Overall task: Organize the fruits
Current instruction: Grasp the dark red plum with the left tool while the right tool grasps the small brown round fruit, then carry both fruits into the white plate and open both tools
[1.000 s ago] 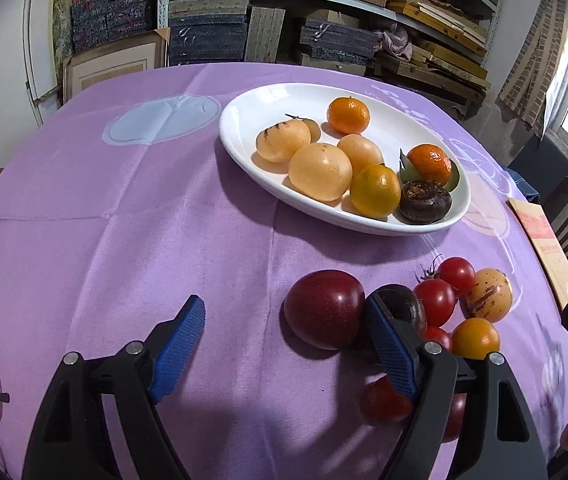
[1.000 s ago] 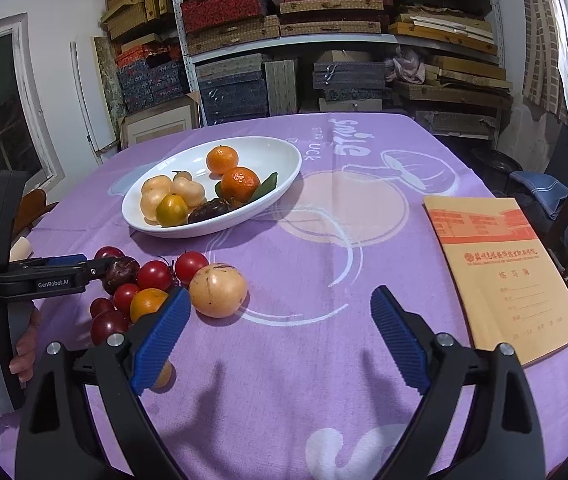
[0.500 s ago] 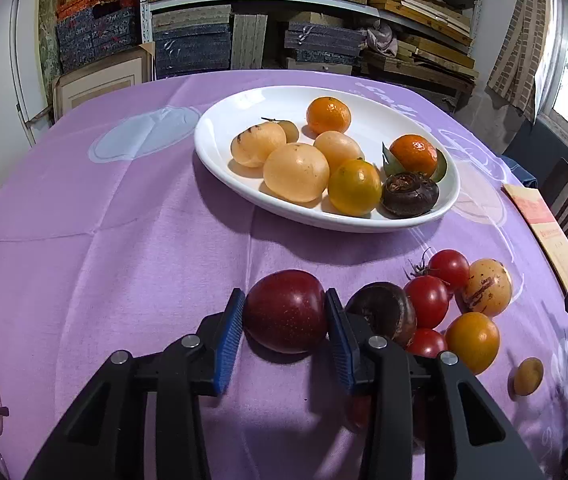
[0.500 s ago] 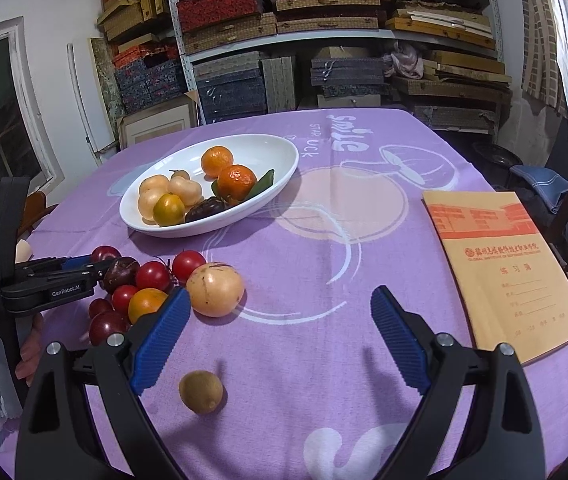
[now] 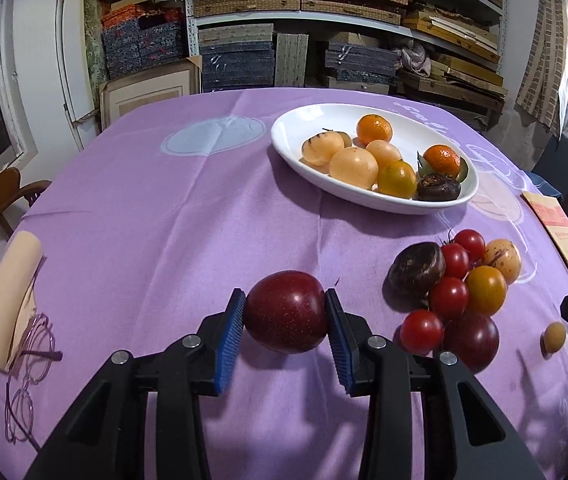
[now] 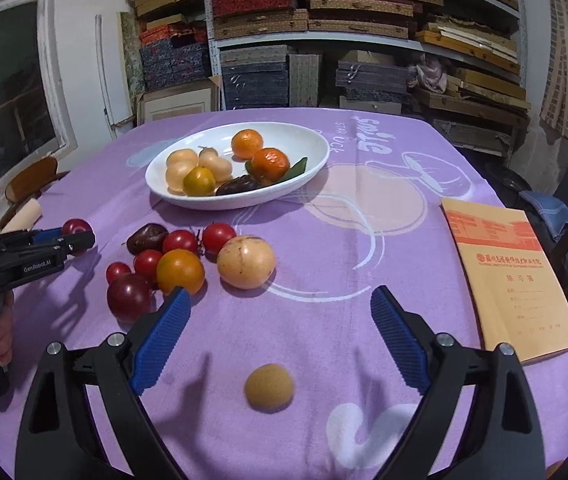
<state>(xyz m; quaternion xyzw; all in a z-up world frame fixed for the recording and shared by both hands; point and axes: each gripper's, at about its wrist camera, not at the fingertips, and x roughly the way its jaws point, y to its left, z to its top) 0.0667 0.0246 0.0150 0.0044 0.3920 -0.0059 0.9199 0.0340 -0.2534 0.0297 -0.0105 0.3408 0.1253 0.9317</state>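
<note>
I've got the left gripper [image 5: 285, 334] clamped on the dark red plum [image 5: 286, 312], blue pads pressing both its sides. White oval dish [image 5: 284, 140] sits beyond the plum, up and right, holding oranges and pale yellow fruit. Loose fruit cluster [image 5: 455, 284] lies on the purple bench cloth [image 5: 164, 220] right of the plum, apart from it. Small brown fruit [image 5: 554, 337] further right. Glasses [image 5: 28, 364] far left of the plum.

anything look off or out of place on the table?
One small tan fruit lies alone on the cloth, apart from the fruit pile, between the open right tongs, whose jaws are closing. Eyeglasses lie at the table's left edge.
</note>
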